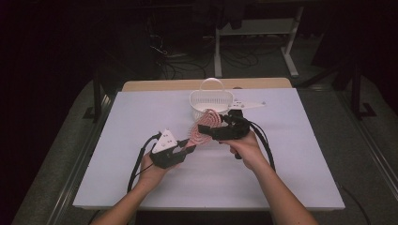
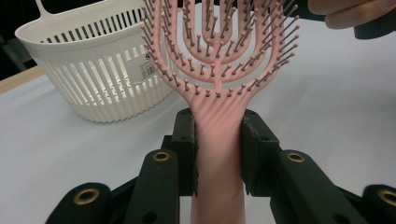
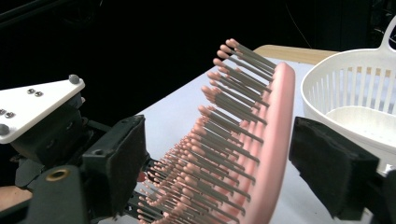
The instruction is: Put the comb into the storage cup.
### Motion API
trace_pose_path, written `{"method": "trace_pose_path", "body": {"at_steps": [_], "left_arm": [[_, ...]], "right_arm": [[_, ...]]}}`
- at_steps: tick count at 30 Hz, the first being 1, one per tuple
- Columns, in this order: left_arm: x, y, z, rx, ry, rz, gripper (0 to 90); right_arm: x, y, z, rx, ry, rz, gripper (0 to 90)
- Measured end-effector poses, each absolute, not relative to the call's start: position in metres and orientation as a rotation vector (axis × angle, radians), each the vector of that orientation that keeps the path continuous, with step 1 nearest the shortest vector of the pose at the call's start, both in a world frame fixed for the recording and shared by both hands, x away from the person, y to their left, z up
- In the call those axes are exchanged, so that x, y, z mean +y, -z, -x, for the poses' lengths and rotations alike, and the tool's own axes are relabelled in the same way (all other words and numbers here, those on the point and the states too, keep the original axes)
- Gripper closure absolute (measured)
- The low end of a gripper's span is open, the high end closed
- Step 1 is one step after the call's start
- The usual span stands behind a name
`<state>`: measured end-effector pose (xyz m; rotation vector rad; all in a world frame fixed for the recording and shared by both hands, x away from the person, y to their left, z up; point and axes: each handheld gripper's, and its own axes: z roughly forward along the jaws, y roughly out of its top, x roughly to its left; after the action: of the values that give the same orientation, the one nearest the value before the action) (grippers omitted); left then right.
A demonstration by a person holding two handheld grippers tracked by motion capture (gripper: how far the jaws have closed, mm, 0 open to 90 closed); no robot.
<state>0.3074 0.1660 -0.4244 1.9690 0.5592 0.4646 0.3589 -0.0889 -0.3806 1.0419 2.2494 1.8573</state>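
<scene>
Above the white table (image 1: 141, 187), we hold a pink hairbrush (image 1: 202, 127) between both tools, just in front of the white slotted basket (image 1: 211, 99). Our left gripper (image 2: 218, 140) pinches the brush's neck, pads pressed on both sides. Our right gripper (image 3: 215, 163) straddles the bristled head, its jaws spread with gaps either side. From the left gripper view we catch a small sticker (image 2: 148, 66) on the basket wall, its print too small to read. Bare tabletop spreads around both hands.
</scene>
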Motion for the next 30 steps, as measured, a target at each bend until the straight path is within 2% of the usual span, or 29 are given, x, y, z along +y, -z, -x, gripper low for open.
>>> {"method": "trace_pose_path", "body": {"at_steps": [20, 30], "left_arm": [[0.1655, 0.4248, -0.3067, 0.546, -0.494, -1.980, 70.6], [0.1657, 0.4258, -0.3076, 0.544, -0.519, -1.994, 70.5]], "right_arm": [[-0.0922, 0.3810, -0.3605, 2.254, -1.888, -1.098, 47.1], [-0.0932, 0.3813, -0.3614, 2.262, -1.918, -1.127, 56.3]]}}
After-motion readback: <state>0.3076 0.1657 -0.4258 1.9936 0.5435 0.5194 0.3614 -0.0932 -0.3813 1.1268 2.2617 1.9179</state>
